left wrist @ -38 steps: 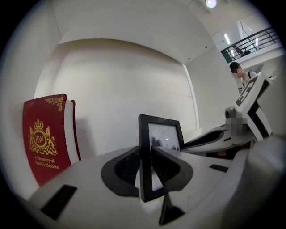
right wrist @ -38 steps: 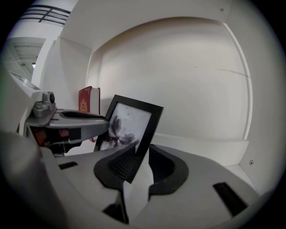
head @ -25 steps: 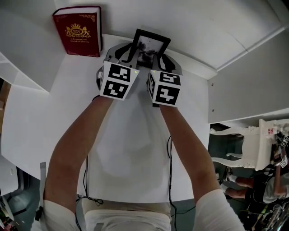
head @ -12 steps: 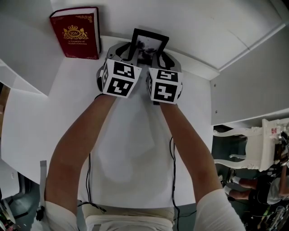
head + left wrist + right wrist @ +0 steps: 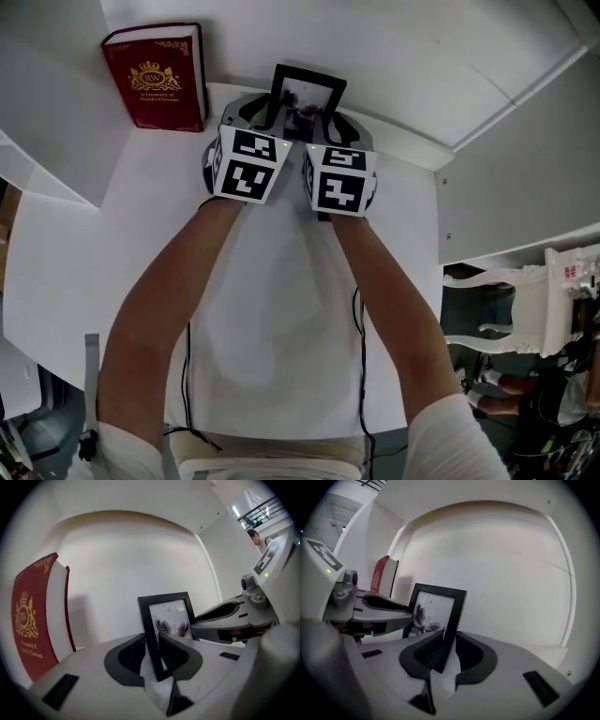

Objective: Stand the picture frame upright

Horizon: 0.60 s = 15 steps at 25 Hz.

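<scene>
The black picture frame (image 5: 307, 94) stands upright at the back of the white table (image 5: 272, 309), close to the wall, its photo facing me. My left gripper (image 5: 267, 117) is shut on the frame's left edge (image 5: 151, 634), the black bar pinched between both pads. My right gripper (image 5: 330, 122) holds the frame's right edge (image 5: 453, 616) between its pads; its jaws have just been opening slightly, with the edge still between them. In the left gripper view the right gripper's body (image 5: 229, 620) shows beside the frame (image 5: 168, 620). The frame's foot is hidden behind the jaws.
A red book (image 5: 157, 77) with a gold crest stands upright against the wall left of the frame, also in the left gripper view (image 5: 33, 630). White shelf panels flank the table. A white chair (image 5: 520, 300) stands off the table's right side.
Both grippers and the frame stay almost where they were. The head camera has shifted a little, so the book and the frame sit slightly differently in the picture.
</scene>
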Tool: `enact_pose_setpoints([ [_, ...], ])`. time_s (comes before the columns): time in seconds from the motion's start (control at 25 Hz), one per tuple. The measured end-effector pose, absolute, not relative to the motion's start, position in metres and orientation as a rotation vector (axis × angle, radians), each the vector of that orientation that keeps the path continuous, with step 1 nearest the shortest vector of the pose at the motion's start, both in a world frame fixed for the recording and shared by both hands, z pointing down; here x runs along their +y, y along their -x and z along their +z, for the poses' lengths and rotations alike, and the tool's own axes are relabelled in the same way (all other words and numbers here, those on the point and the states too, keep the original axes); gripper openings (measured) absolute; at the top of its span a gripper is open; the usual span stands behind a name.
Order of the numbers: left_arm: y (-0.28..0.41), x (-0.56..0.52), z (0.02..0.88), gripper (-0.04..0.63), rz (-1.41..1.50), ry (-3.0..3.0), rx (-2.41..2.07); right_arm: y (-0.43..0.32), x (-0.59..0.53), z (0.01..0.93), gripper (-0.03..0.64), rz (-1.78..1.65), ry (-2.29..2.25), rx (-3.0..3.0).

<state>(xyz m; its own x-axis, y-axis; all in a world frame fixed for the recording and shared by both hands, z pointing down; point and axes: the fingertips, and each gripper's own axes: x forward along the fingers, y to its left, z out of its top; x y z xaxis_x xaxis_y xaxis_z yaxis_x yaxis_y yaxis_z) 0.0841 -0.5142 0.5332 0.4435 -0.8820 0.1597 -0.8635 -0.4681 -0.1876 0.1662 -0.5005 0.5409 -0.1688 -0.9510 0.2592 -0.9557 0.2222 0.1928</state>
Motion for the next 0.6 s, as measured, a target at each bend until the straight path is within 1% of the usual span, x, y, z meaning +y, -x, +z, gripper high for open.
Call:
enact_pose_setpoints([
  [0.12,-0.0847,-0.5143,0.5332,0.089,-0.367,2.599,1.575,-0.1661,-0.5007,0.5411,0.089,0.017,-1.775,-2.179],
  [0.2,-0.0853,-0.5137,0.5336,0.089,-0.370,2.598,1.575,-0.1662,-0.5001,0.5414,0.106,0.020,-1.773,-2.182],
  [0.6,-0.0837,-0.5120,0.5377,0.091,-0.430,2.562,1.604,-0.1682,-0.4982,0.5390,0.130,0.026,-1.760,-2.182],
])
